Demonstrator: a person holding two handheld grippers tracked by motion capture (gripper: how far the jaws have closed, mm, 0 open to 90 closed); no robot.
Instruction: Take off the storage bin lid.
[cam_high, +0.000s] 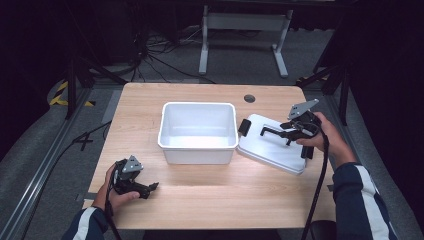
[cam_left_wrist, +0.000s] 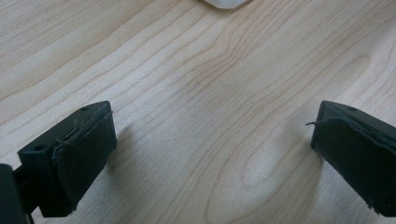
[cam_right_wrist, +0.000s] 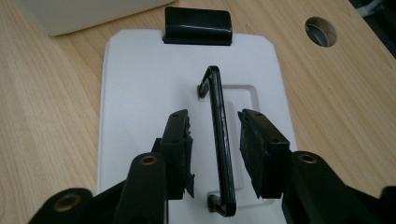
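Observation:
A white lid (cam_high: 272, 150) lies flat on the wooden table, right of an empty white bin (cam_high: 198, 156). Its thin black handle (cam_right_wrist: 219, 121) stands up from a recess in the lid (cam_right_wrist: 140, 79), and a black clip (cam_right_wrist: 197, 25) sits on its far edge. My right gripper (cam_right_wrist: 215, 116) straddles that handle, one jaw on each side, with a gap between each pad and the bar, so it is open. From above, this gripper (cam_high: 289, 134) hovers over the lid's middle. My left gripper (cam_high: 150, 188) rests near the table's front left, open, with bare wood between its jaws (cam_left_wrist: 214, 121).
A round cable hole (cam_high: 249, 98) sits in the table behind the lid. The bin's corner (cam_left_wrist: 224, 3) peeks in ahead of the left gripper. Bare wood (cam_high: 225, 200) spans the front of the table. Cables and a desk frame (cam_high: 245, 30) lie on the floor beyond.

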